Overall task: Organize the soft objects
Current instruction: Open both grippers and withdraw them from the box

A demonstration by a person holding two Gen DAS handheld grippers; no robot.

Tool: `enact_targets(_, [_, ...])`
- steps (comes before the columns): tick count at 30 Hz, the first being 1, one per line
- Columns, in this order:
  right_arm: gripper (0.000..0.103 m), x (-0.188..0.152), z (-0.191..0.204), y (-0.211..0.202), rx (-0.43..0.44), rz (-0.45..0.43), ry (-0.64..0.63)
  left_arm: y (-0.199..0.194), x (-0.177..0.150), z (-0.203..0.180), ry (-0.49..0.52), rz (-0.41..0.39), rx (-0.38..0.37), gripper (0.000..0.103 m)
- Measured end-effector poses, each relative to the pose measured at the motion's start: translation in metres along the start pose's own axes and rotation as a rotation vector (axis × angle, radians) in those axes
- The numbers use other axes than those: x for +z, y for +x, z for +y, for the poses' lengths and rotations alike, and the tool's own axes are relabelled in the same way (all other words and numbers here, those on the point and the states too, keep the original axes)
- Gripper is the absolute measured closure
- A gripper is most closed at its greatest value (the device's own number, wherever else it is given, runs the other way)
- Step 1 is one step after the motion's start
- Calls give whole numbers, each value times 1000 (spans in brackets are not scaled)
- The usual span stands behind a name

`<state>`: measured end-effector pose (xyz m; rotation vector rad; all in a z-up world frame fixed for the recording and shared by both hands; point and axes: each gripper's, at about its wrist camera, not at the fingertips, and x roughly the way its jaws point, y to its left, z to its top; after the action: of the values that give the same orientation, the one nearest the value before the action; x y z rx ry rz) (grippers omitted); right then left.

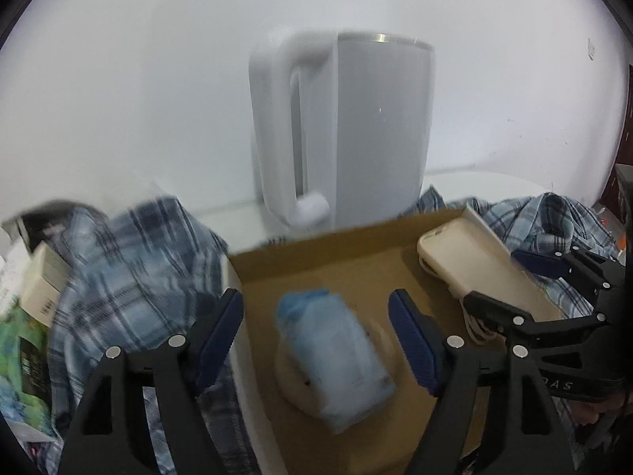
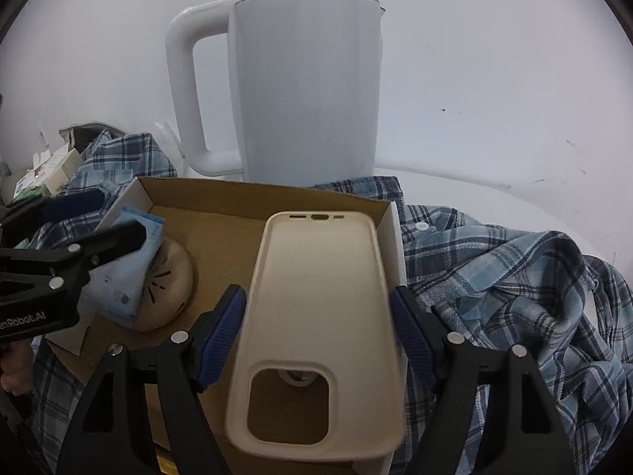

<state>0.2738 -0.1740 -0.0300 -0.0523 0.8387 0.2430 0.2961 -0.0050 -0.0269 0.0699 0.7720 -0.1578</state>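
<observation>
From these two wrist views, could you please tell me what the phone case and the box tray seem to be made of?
The phone case looks like soft silicone or rubbery plastic: cream, matte, with rounded moulded edges and cutouts. The box tray looks like cardboard: a dull brown inside, thin folded walls and a white outer face.

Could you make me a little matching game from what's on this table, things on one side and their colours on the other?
Things:
1. kettle
2. phone case
3. shirt
4. box

Colours:
A. brown cardboard
B. blue plaid
C. white
D. cream

Pairs: 1-C, 2-D, 3-B, 4-A
</observation>
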Motion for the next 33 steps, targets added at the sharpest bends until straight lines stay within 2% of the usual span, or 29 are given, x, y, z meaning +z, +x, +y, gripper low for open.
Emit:
enact_targets(1, [18, 0, -1, -3, 1, -13, 3, -4, 0, 0, 7, -21, 11, 25])
enact_targets(2, [16, 1, -1, -8, 0, -28, 7, -7, 2, -2, 15, -34, 18, 25])
enact_targets(8, [16, 18, -7, -64, -7, -159, 28, -50, 16, -3, -4, -144, 52, 25])
enact_targets(12, [16, 28, -8, -115, 0, -268, 38, -106, 25, -11, 17, -277, 85, 24])
enact_targets(14, [15, 28, -5, -143, -6, -341, 36, -135, 25, -15, 19, -340, 86, 14])
enact_targets(15, [15, 26, -4, -158, -17, -387, 36, -149, 24, -18, 19, -375, 86, 13])
enact_targets(18, [6, 16, -1, -192, -30, -472, 20, -192, 13, -24, 12, -496, 81, 0])
enact_targets(20, [0, 4, 3, -211, -26, -530, 15, -215, 4, -26, 11, -563, 88, 0])
enact_targets(23, [0, -18, 8, -233, -46, -617, 9, -238, -11, -34, 16, -628, 101, 0])
enact_targets(27, [0, -50, 15, -242, -50, -662, 13, -244, -32, -39, 15, -628, 115, 0])
enact_targets(33, [0, -82, 16, -225, -21, -599, -5, -236, -74, -44, 18, -573, 119, 0])
